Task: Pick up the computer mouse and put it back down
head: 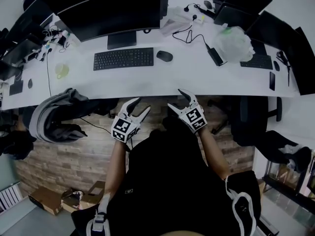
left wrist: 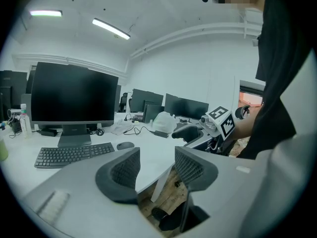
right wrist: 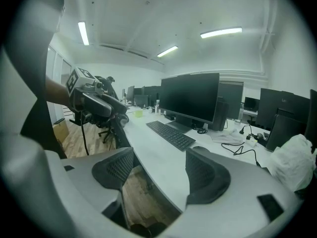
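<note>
The dark computer mouse [head: 164, 56] lies on the white desk [head: 162, 80], just right of the black keyboard [head: 123, 58]. Both grippers hover in front of the desk's near edge, over the wooden floor. My left gripper [head: 141, 105] is open and empty. My right gripper [head: 175, 98] is also open and empty, closer to the edge. In the left gripper view the mouse [left wrist: 125, 145] shows beyond the open jaws [left wrist: 157, 170]. In the right gripper view the mouse [right wrist: 200, 148] peeks out just above the right-hand finger [right wrist: 205, 175].
A large monitor [head: 110, 14] stands behind the keyboard. A cable and power brick [head: 215, 56], a white plastic bag [head: 232, 43], a second keyboard [head: 256, 61] and a phone [head: 272, 80] lie to the right. A chair with a jacket [head: 56, 114] stands at the left.
</note>
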A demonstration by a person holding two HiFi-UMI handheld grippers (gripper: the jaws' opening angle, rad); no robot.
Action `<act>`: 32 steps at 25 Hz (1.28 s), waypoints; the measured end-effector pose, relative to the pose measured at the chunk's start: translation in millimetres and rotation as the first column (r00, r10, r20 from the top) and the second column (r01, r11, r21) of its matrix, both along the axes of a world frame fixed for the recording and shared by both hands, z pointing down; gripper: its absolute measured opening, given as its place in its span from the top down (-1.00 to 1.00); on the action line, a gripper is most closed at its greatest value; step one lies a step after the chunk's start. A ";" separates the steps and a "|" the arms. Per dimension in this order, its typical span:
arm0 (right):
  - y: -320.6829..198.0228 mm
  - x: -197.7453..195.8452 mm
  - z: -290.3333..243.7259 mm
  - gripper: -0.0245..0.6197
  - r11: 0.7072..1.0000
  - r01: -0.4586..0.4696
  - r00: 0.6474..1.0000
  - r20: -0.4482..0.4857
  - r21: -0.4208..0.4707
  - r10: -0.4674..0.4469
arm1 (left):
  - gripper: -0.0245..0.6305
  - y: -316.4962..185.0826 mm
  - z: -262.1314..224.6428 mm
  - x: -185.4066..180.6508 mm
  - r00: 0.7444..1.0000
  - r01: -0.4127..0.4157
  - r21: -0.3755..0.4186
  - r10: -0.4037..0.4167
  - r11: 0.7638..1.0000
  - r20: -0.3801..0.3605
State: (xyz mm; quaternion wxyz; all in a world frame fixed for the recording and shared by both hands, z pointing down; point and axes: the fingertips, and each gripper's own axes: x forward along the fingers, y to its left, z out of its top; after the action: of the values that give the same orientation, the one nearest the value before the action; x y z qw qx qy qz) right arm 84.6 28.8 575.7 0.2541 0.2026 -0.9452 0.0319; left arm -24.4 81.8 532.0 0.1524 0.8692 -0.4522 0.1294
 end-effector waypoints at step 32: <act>-126.6 10.4 9.3 -0.10 0.965 0.262 0.965 -0.006 -0.023 -0.262 | 0.28 -104.9 3.2 22.3 0.968 0.253 -0.023 -0.252 0.967 0.012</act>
State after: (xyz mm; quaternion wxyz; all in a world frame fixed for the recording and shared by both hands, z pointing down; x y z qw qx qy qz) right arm 95.0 -97.7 585.0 0.2623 0.0730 -0.9622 0.0075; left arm -2.0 -23.1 535.2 0.1762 0.8021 -0.5582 0.1183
